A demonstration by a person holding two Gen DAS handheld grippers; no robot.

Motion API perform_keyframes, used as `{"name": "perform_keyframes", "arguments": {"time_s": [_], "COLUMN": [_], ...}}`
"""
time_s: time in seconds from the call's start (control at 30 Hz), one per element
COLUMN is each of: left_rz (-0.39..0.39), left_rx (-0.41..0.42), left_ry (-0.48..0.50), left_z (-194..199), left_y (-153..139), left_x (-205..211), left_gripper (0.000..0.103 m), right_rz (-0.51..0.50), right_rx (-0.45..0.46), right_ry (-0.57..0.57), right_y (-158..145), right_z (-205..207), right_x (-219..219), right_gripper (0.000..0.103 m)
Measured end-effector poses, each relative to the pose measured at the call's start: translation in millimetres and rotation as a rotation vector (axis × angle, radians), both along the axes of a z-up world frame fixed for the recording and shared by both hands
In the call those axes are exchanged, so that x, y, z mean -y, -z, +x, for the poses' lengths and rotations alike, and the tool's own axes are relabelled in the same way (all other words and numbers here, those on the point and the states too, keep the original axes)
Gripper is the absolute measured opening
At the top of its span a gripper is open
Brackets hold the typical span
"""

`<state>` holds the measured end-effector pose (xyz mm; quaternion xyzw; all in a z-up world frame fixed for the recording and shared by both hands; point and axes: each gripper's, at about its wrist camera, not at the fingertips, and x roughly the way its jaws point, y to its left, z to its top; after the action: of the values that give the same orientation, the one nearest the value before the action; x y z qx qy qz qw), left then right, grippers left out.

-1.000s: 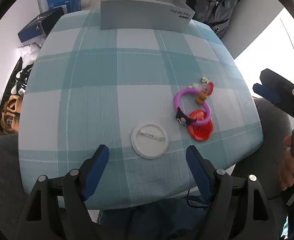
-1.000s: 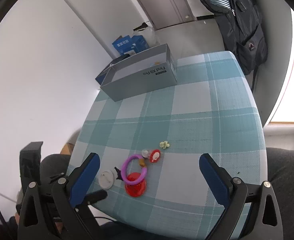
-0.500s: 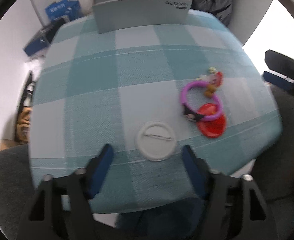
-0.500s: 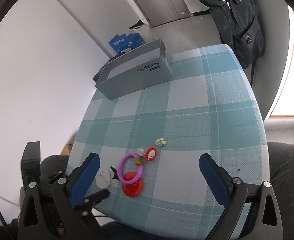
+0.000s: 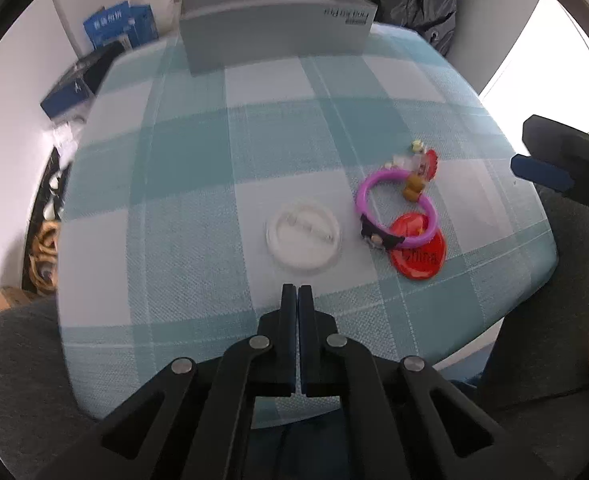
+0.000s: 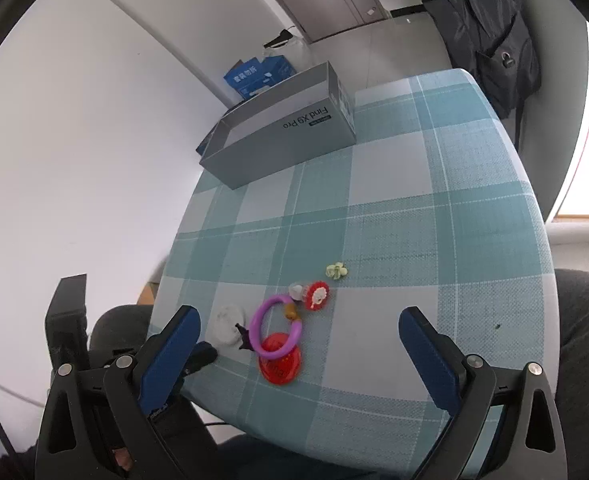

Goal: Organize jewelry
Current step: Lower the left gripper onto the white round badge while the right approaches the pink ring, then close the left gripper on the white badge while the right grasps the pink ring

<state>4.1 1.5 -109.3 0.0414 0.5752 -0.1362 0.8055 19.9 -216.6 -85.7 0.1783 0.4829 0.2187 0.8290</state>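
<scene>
Our left gripper (image 5: 297,292) has just closed its fingers flat together on nothing, just short of the white badge (image 5: 303,239) on the checked worktop (image 5: 254,160). Our right gripper (image 6: 298,336) holds its fingers wide apart above the near edge. Beside the badge lie a purple ring (image 5: 396,210) overlapping a red disc (image 5: 418,258), then small charms (image 6: 314,294). The grey box (image 6: 282,136) stands at the far end.

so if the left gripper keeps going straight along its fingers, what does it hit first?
Probably the white round badge: it lies just beyond the shut left gripper, jaws just closed on nothing. Depth is unclear; it may meet bare checked tablecloth short of it.
</scene>
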Motion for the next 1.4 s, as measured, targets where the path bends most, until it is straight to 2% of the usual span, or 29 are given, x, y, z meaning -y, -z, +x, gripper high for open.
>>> {"name": "perform_keyframes", "arguments": {"time_s": [0.1,0.2,0.33,0.43,0.5,0.53,0.57,0.73,0.77,0.83,0.97,1.03,1.07,1.1,1.17,1.23,1.3,1.4], "left_rz": [-0.029,-0.114,-0.130,-0.126,-0.145,-0.153,-0.158,-0.058,-0.062,-0.021,0.001,-0.025,-0.008,0.011,0.055,0.043,0.043,0.041], "left_rx": [-0.004,-0.044,-0.052,-0.062,-0.042,-0.030,-0.014,-0.038,-0.030,0.000,0.038,0.024,0.013,0.056,0.100,0.093,0.105,0.104], "left_ry": [0.025,-0.032,-0.066,-0.033,-0.023,-0.025,-0.025,0.009,0.015,0.039,0.084,0.088,0.094,0.124,0.174,0.163,0.158,0.157], "left_z": [0.2,6.8,14.6,18.8,21.1,21.8,22.8,36.7,37.7,40.2,41.0,41.6,40.5,35.4,27.6,30.1,33.5,35.0], "left_y": [1.2,2.3,-2.6,-4.3,-8.6,-11.0,-13.3,-1.8,-1.5,-2.6,-3.7,-0.5,3.1,1.5,4.4,4.5,2.6,2.0], "left_x": [0.3,-14.1,-16.1,-8.2,-4.7,-3.5,-2.0,11.9,12.2,17.1,22.0,18.8,17.7,18.4,22.2,21.0,20.5,16.5], "left_gripper": [0.000,0.000,0.000,0.018,0.059,0.066,0.069,0.069,0.070,0.075,0.076,0.072,0.067,0.061,0.062,0.060,0.038,0.038], "right_rz": [-0.002,-0.008,-0.004,-0.004,-0.004,-0.004,-0.005,-0.004,-0.003,-0.002,0.005,0.010,0.012,0.013,0.015,0.017,0.021,0.020], "right_rx": [-0.006,-0.003,-0.011,-0.018,-0.017,-0.017,-0.017,-0.023,-0.025,-0.026,-0.034,-0.039,-0.040,-0.040,-0.043,-0.052,-0.060,-0.055], "right_ry": [-0.002,-0.004,-0.003,-0.004,-0.005,-0.005,-0.006,0.000,0.000,0.002,0.007,0.008,0.007,0.006,0.007,0.009,0.011,0.008], "right_y": [-0.1,-0.7,2.2,3.9,4.2,4.2,4.2,6.5,7.1,7.8,10.8,12.3,12.9,13.5,15.4,18.5,20.4,20.3], "right_z": [0.7,0.7,1.7,3.4,4.0,4.2,4.4,5.9,6.3,6.6,8.7,10.0,10.4,10.8,11.6,13.3,14.9,14.7], "right_x": [-1.0,-1.8,-1.1,-1.3,-1.4,-1.1,-0.9,1.0,1.3,1.9,2.7,3.2,3.4,3.3,4.0,3.9,3.4,1.9], "right_gripper": [0.100,0.100,0.100,0.100,0.100,0.100,0.100,0.100,0.100,0.100,0.100,0.100,0.100,0.100,0.100,0.100,0.100,0.100]}}
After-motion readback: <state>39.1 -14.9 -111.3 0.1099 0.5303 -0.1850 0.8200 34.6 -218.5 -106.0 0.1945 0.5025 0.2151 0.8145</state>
